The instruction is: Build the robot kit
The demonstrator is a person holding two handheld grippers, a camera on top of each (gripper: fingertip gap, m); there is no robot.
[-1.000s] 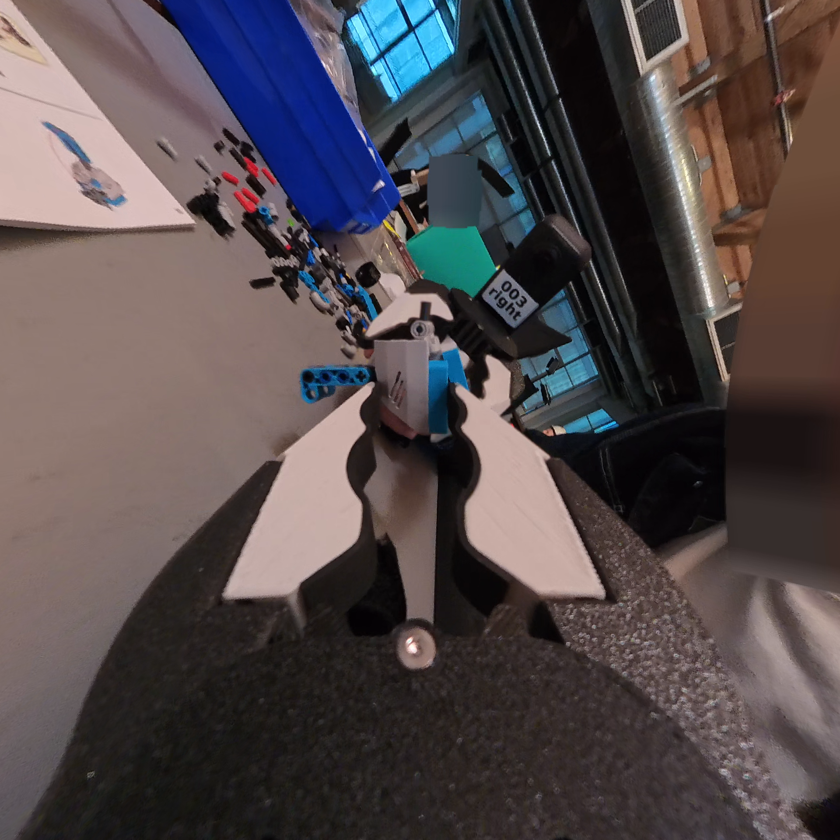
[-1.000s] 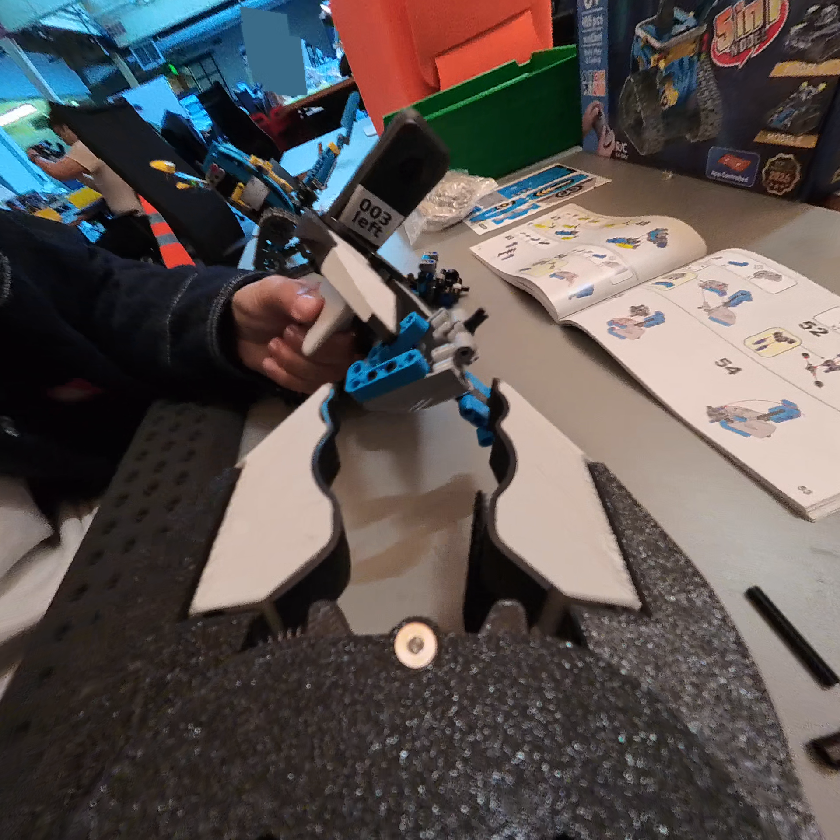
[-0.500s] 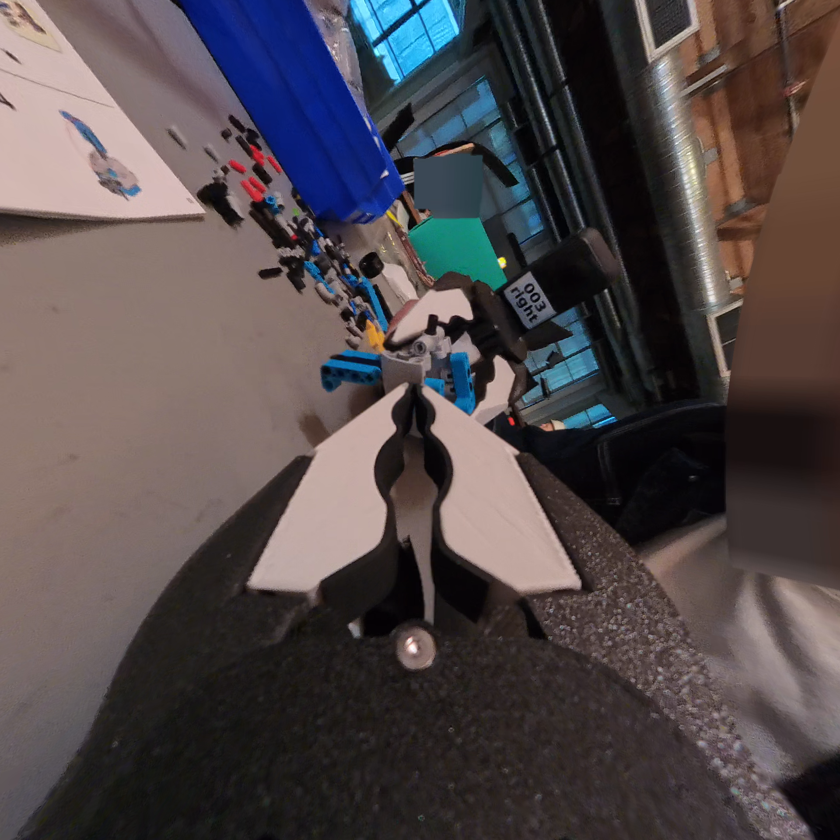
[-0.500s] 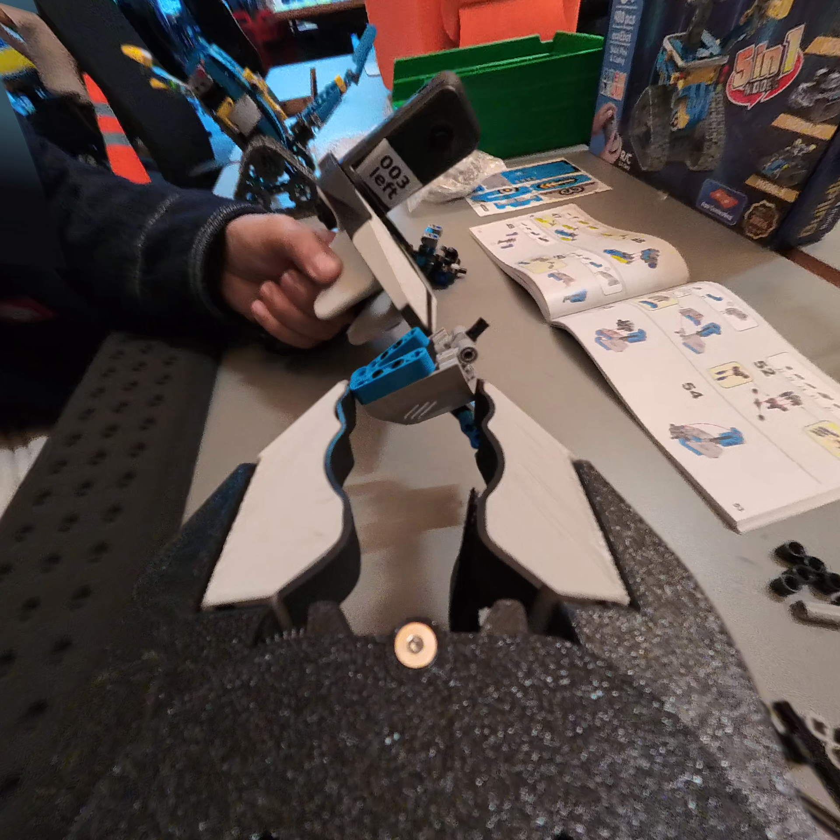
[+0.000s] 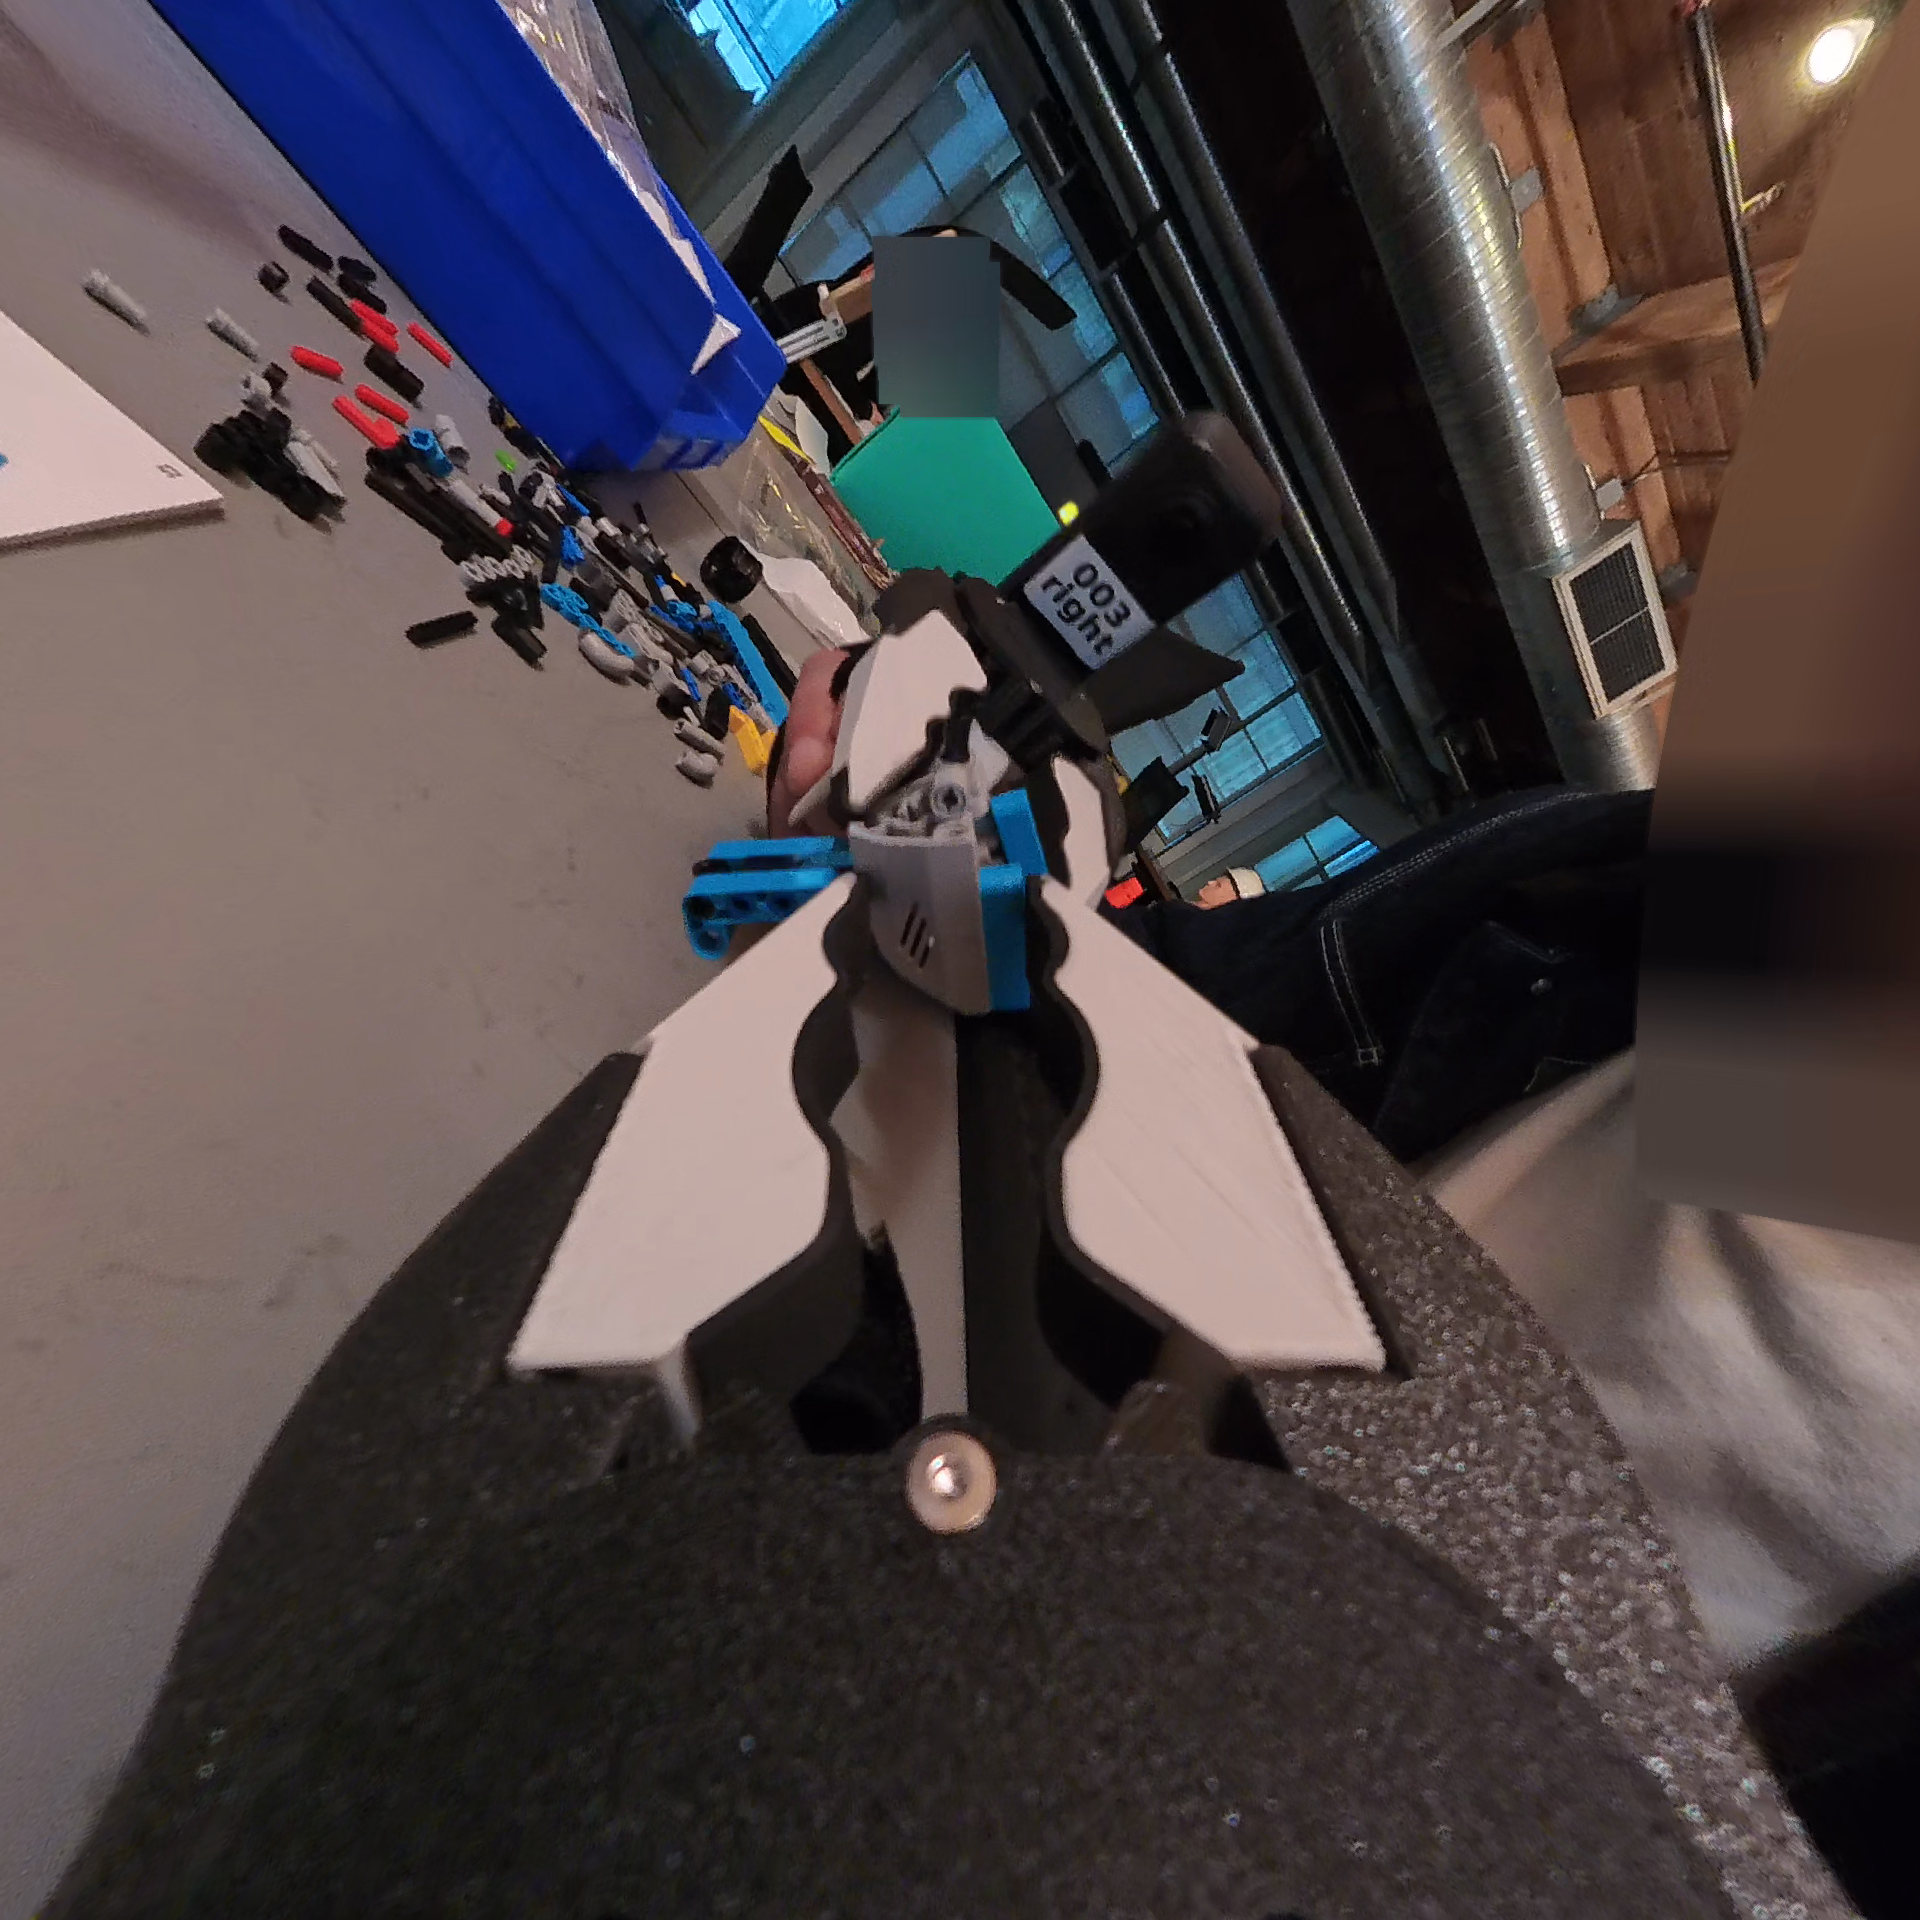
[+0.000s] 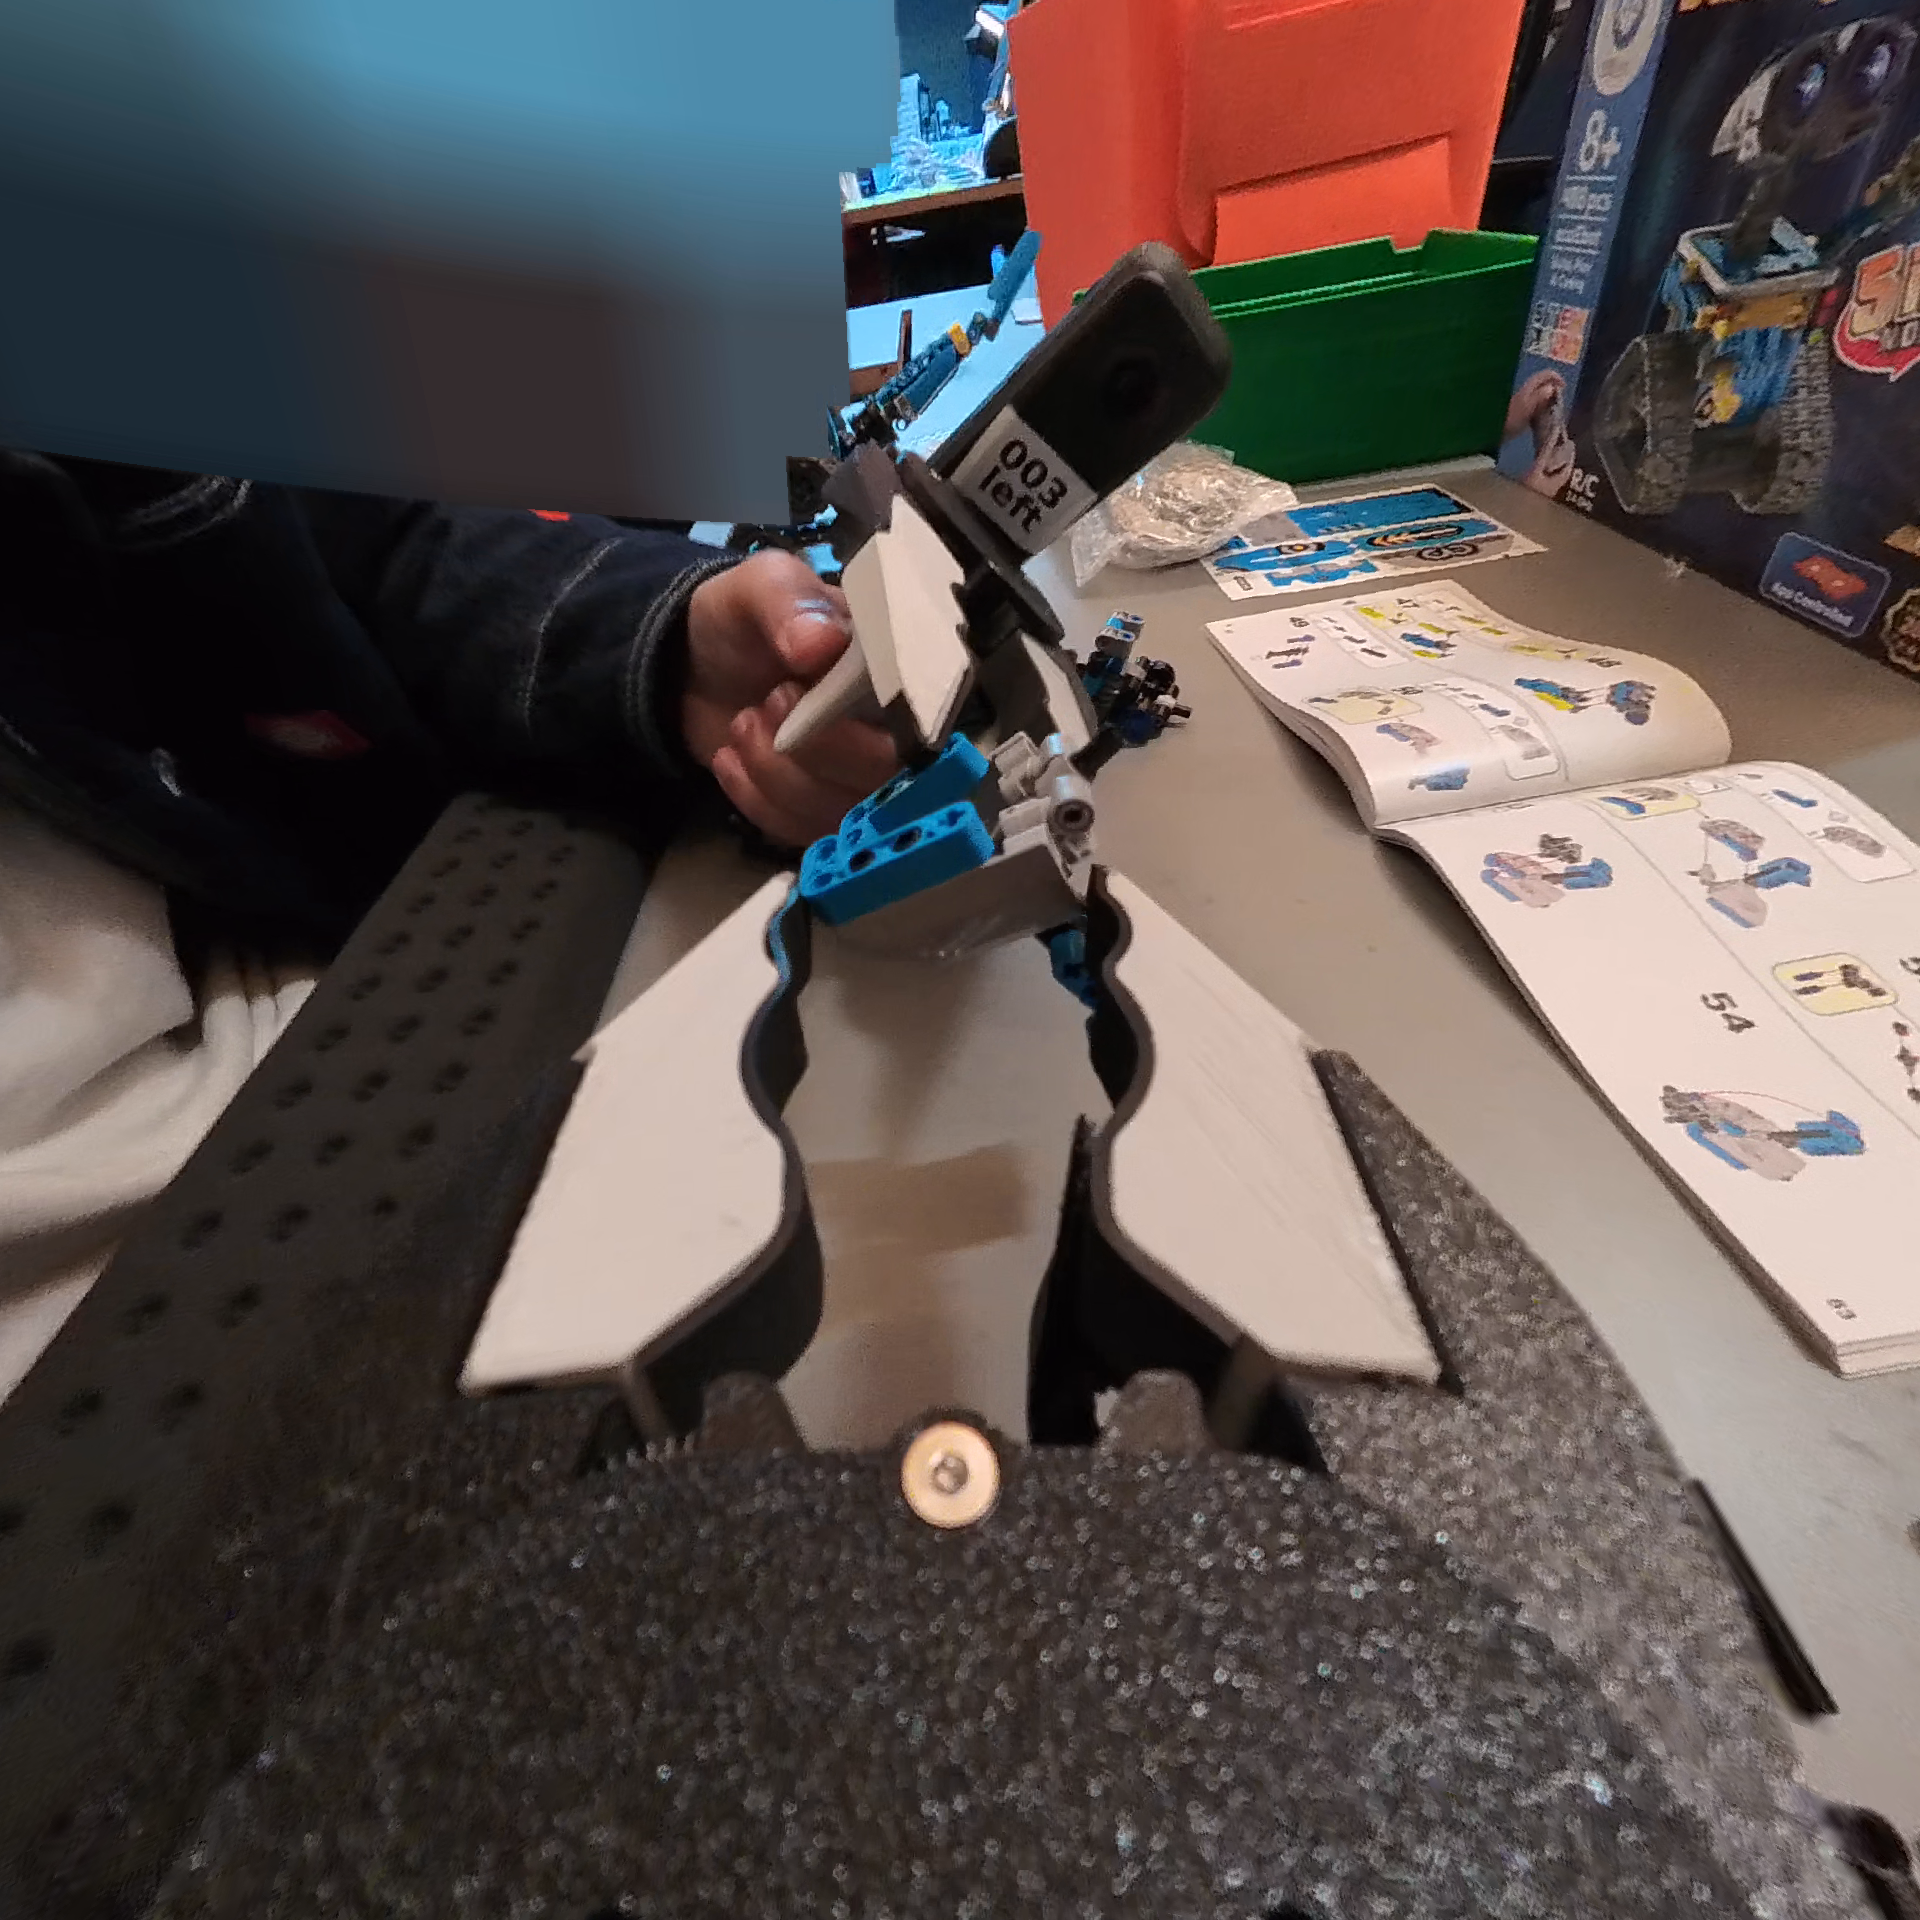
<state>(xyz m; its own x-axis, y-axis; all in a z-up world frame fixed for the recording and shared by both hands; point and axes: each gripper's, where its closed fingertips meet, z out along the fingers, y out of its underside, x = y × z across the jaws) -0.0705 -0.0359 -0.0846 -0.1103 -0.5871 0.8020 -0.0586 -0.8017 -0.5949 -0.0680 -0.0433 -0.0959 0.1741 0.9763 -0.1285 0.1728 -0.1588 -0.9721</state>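
A small grey and blue brick assembly (image 5: 925, 925) is held above the grey table (image 5: 260, 935). My left gripper (image 5: 943, 904) is shut on it, one finger on each side, and a blue beam sticks out to the left. In the right wrist view my right gripper (image 6: 945, 904) is shut on the same assembly (image 6: 904, 862) from below. The left gripper's fingers (image 6: 909, 634) come down on its upper end, with a hand behind them. The right gripper's fingers (image 5: 904, 686) show beyond the assembly in the left wrist view.
Several loose small parts (image 5: 499, 540) lie by a blue bin (image 5: 499, 208). An open instruction booklet (image 6: 1662, 935), a sticker sheet (image 6: 1361, 535), a plastic bag (image 6: 1174, 509), a green bin (image 6: 1361, 343) and a toy box (image 6: 1745, 312) are to the right. A black perforated mat (image 6: 312, 1039) lies left. Only a small space, under 4 cm, lies between the two pairs of fingers.
My left gripper let go of the assembly and shut empty half a second ago. It has now opened and closed on the assembly again. The right gripper kept hold throughout.
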